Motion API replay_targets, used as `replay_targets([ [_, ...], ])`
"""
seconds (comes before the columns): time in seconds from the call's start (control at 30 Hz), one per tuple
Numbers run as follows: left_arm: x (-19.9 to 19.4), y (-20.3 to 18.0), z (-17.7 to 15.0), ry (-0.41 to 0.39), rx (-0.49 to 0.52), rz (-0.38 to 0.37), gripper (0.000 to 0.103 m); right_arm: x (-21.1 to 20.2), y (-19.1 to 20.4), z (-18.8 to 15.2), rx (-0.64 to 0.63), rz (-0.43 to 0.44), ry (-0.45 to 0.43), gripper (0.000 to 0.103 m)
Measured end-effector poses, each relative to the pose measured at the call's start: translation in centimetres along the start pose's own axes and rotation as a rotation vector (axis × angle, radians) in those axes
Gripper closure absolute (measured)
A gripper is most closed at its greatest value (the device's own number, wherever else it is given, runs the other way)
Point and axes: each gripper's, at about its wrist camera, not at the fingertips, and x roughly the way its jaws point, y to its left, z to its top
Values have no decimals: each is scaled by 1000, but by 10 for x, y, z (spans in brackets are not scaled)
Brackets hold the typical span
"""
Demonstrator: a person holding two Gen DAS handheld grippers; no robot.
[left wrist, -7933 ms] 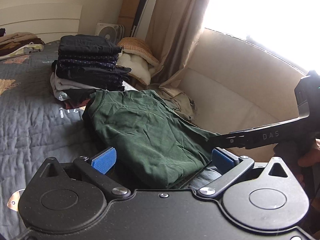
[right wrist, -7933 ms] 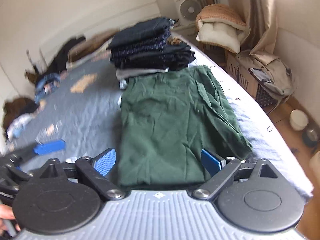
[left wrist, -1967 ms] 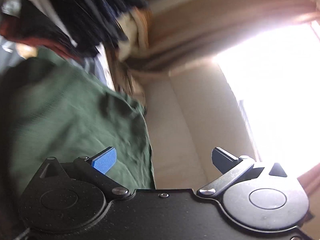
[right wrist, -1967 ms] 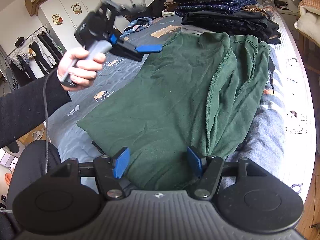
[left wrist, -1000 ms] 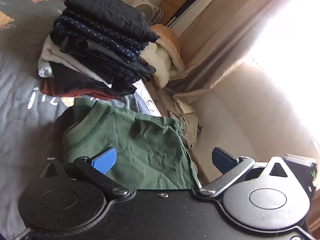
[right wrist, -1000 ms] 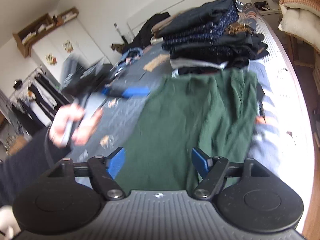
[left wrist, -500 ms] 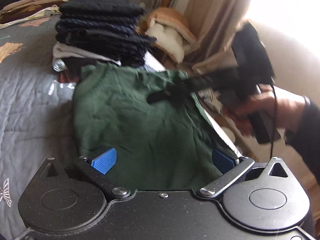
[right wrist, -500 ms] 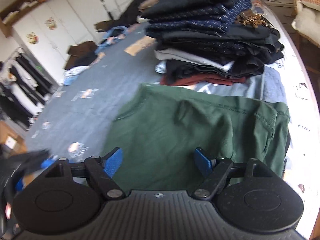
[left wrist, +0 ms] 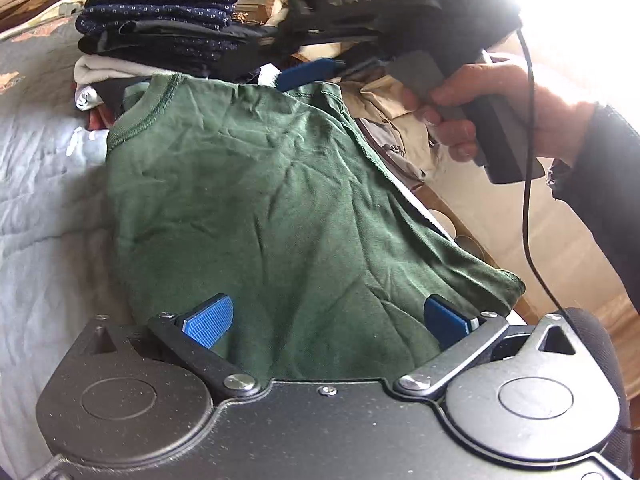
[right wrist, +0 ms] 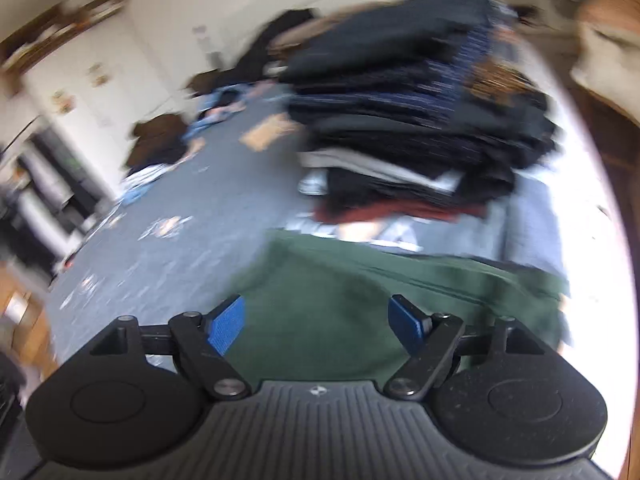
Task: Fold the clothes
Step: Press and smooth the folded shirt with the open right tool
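A folded green shirt point(left wrist: 260, 200) lies on the grey quilt, its collar toward the stack of folded clothes. My left gripper point(left wrist: 326, 320) is open over the shirt's near edge, blue pads apart, and the cloth lies under them, not pinched. A hand point(left wrist: 492, 108) holds my right gripper point(left wrist: 280, 60) above the shirt's far edge, beside the stack. In the blurred right wrist view, my right gripper point(right wrist: 318, 324) stands open over the green shirt point(right wrist: 340, 312), with nothing pressed between its pads.
A tall stack of folded dark clothes point(left wrist: 160, 20) point(right wrist: 420, 120) stands just beyond the shirt. The bed's edge point(left wrist: 424, 208) runs along the shirt's right side, with a beige bag point(left wrist: 392, 128) on the floor below. Loose garments point(right wrist: 160, 136) lie on the far quilt point(right wrist: 180, 248).
My right gripper has travelled along the shirt to its far edge by the stack. My left gripper has swung round and dropped toward the shirt's near edge. Both stay open.
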Motion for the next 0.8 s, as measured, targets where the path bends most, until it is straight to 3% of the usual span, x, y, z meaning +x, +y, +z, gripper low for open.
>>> replay_targets([
  [0.1, 1, -5, -2, 2, 6, 10, 0, 25, 22, -2, -74, 23, 80, 24],
  [0.23, -1, -6, -7, -6, -2, 15, 0, 56, 17, -5, -80, -64, 135, 25],
  [0.27, -2, -5, -7, -10, -8, 14, 0, 58, 12, -6, -69, -85, 125, 25],
  [0.4, -9, -4, -10, -27, -39, 13, 0, 54, -11, -4, 17, -39, 84, 27],
  [0.57, -20, -3, -12, -46, -62, 19, 0, 35, -9, 1, 31, -135, 46, 24],
  [0.67, -28, 7, -14, -62, -88, -1, 0, 15, 10, -9, 0, -86, 37, 24],
  [0.8, -40, 13, -20, -69, -105, 25, 0, -2, 46, -44, -82, -5, 96, 23],
])
